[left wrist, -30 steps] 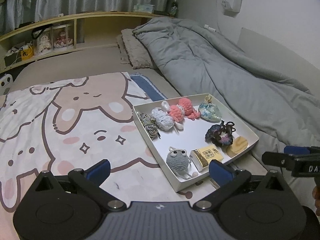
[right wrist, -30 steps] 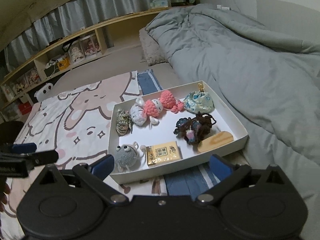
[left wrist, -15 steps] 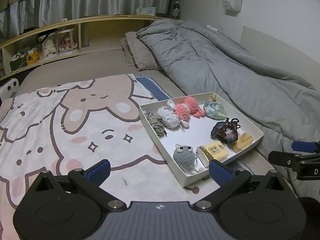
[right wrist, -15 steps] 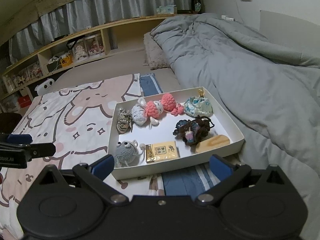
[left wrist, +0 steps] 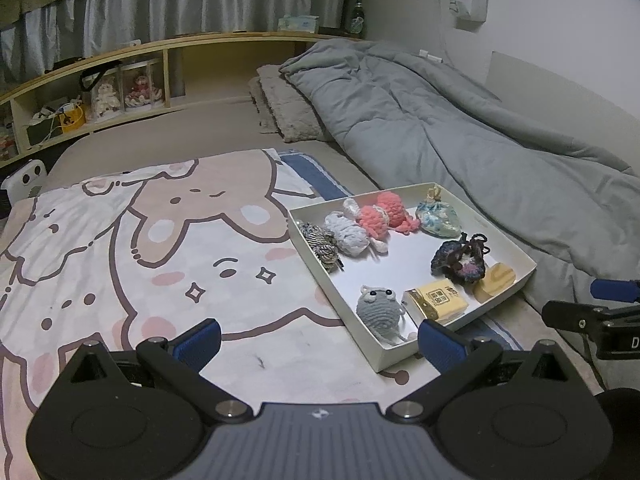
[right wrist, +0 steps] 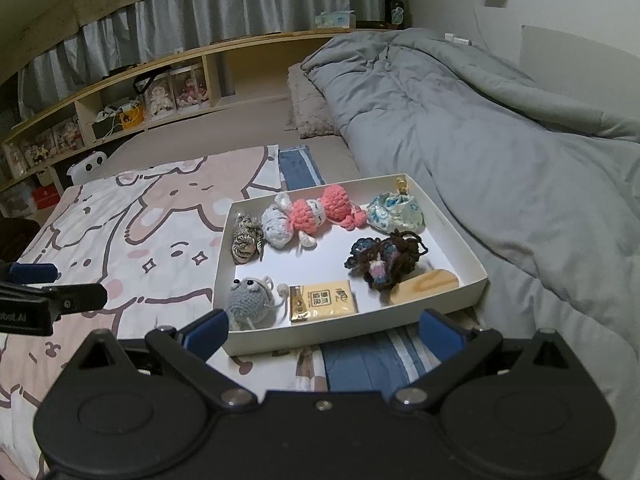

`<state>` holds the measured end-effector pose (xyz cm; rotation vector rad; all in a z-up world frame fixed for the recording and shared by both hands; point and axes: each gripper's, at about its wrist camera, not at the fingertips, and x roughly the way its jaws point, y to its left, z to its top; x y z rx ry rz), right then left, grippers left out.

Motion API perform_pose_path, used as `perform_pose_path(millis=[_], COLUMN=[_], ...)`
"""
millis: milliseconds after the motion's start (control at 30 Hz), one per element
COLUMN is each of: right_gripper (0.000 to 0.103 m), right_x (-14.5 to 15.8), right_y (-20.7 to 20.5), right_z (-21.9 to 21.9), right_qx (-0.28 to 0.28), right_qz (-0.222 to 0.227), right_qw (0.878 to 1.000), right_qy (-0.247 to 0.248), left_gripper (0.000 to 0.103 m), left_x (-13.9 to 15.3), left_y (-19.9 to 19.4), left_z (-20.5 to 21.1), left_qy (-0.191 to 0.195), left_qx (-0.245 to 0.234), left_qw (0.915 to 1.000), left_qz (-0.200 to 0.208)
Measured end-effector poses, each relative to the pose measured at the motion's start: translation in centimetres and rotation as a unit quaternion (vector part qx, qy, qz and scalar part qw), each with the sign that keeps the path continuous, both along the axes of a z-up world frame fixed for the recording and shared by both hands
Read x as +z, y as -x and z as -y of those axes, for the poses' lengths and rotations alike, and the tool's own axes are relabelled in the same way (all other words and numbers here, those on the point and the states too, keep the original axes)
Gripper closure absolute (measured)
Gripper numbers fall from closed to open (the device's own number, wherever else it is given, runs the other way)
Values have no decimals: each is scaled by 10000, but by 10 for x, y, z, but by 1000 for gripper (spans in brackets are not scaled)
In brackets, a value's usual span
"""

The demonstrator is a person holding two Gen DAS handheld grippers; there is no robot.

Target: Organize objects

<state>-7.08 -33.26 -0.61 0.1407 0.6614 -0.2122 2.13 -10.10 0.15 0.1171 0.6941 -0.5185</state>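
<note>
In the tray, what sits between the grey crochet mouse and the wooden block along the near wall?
A flat yellow packet lies between the grey crochet mouse and the wooden block, in the white tray. The right wrist view shows it best.

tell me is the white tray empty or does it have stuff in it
Not empty. The white tray holds several small things, among them a grey crochet toy, a yellow packet and a wooden piece.

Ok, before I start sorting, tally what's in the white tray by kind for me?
In the white tray:
Crochet or yarn toys: 5 (grey, white, two pink, dark)
Braided cord: 1
Floral pouch: 1
Yellow packet: 1
Wooden piece: 1
Total: 9
</note>
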Motion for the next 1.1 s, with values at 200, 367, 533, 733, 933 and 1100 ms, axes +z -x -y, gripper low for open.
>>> perform_pose_path(millis=[200,367,533,733,933,1100], right_gripper=[0,0,0,0,0,0], right_x=[0,1,1,2,3,2], right_y=[2,3,3,3,3,3], right_z=[0,-1,-1,-1,-1,-1], right_qx=[-1,6,2,10,10,11], right_qz=[17,23,28,38,42,40], right_qw=[10000,10000,10000,10000,10000,10000], right_qy=[-14,8,14,9,10,9], left_gripper=[0,0,0,0,0,0], left_x=[2,2,3,3,4,4], left_y=[1,2,3,4,5,5], left_z=[-2,-4,-5,-4,-2,-2], left_qy=[-45,-7,-5,-18,-36,-36], left_qx=[93,130,120,120,111,111], left_qw=[9999,9999,9999,9999,9999,9999], left_qz=[54,38,57,69,88,91])
